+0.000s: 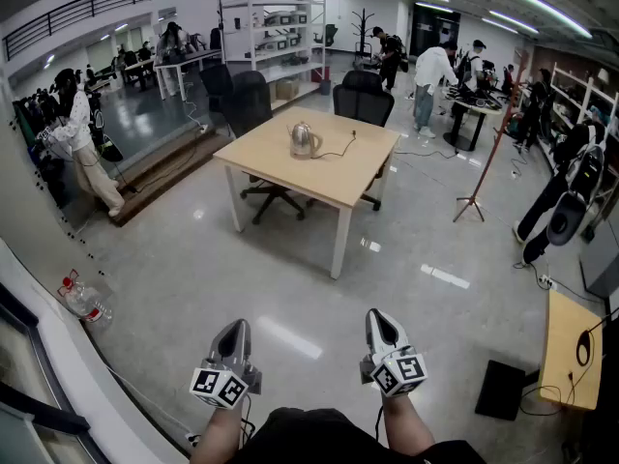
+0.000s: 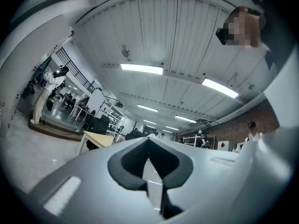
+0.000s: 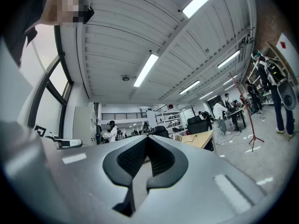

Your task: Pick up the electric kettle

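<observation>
Head camera high and far back; gripper cameras low, tilted slightly up.
The head view looks steeply down past the grey left gripper (image 1: 233,329) and right gripper (image 1: 379,315) to a distant pale square wooden table (image 1: 276,162). Both gripper views share it, small: table (image 2: 96,138) at left, table (image 3: 201,137) at right.

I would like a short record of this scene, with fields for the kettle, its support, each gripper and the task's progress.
kettle: upright on the table, cord trailing to its right
support: light wooden table, well ahead of both grippers
left gripper: shut, empty, far from the kettle
right gripper: shut, empty, far from the kettle
progress: kettle not yet picked up
</observation>
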### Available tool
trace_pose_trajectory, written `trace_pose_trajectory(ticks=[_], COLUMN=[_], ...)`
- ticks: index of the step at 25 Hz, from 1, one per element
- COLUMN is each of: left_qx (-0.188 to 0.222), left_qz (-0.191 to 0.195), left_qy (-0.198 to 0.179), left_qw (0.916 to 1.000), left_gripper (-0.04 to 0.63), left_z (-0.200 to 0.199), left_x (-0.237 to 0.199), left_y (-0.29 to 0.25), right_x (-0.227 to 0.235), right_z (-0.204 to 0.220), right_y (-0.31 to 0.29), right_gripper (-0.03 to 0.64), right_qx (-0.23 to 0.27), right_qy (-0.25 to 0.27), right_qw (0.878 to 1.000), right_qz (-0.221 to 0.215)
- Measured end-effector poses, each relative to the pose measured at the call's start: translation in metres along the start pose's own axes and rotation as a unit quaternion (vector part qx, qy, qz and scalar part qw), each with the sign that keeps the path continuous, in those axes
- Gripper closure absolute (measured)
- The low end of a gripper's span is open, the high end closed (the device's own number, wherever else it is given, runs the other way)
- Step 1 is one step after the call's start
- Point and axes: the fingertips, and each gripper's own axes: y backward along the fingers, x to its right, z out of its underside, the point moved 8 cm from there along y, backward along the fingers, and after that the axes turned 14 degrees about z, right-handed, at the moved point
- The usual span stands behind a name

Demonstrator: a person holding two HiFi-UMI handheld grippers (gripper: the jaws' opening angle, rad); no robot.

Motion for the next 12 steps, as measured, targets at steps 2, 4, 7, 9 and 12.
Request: trace_pose_trajectory(ticks=[2, 4, 7, 9, 12], left_qx=[-0.003, -0.005, -0.008, -0.009, -0.01], left_qz=[0.003, 0.004, 0.005, 0.007, 0.007], left_qy=[-0.002, -0.004, -0.005, -0.006, -0.005], left_qw=[1.0, 1.0, 0.9999, 0.9999, 0.9999], left_gripper=[0.597, 0.597, 0.597, 0.597, 0.597], left_z=[0.0, 0.0, 0.0, 0.002, 0.006], left_x=[-0.001, -0.002, 0.0, 0.001, 0.003], left_y=[-0.004, -0.008, -0.015, -0.02, -0.024], right_x=[0.0, 0.003, 0.009, 0.013, 0.018], right_z=[-0.003, -0.002, -0.003, -0.004, -0.005], right_y=[-0.001, -0.002, -0.002, -0.002, -0.004], right_gripper=[0.617, 0.617, 0.617, 0.617, 0.617], right_qx=[-0.004, -0.001, 0.002, 0.001, -0.001], right_qy=[0.001, -0.001, -0.004, -0.004, -0.003], right_qw=[1.0, 1.0, 1.0, 1.0, 1.0], right_qz=[-0.001, 0.0, 0.003, 0.004, 0.002])
